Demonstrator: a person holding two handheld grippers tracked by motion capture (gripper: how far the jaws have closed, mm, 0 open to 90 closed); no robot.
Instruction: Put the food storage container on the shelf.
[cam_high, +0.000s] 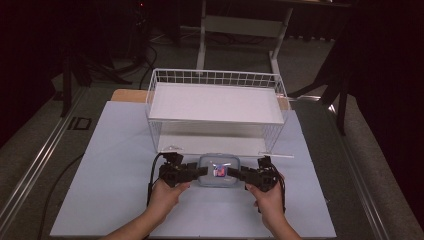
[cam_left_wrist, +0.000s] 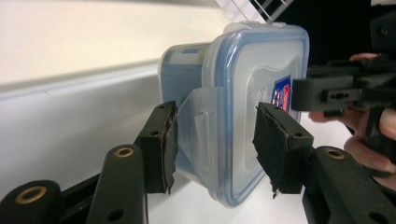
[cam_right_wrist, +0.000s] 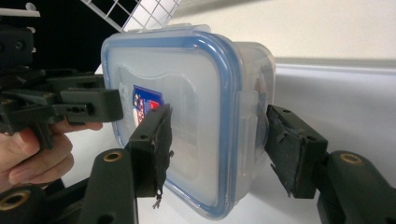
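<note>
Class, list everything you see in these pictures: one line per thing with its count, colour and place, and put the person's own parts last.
food container: one, clear with blue-rimmed lid and a red-and-blue sticker, near edge of the board, between both grippers
wire basket: one, white, behind the container
board: one, pale blue, covering the table
table frame: one, white, on the floor beyond
left gripper: one, black, jaws straddling the container's side latch
right gripper: one, black, jaws straddling the opposite edge
hands: two, holding the grippers at the bottom

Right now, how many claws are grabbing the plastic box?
2. The left claw clamps the left end of the plastic box, and the right claw clamps its right end, just in front of the white wire rack.
</note>
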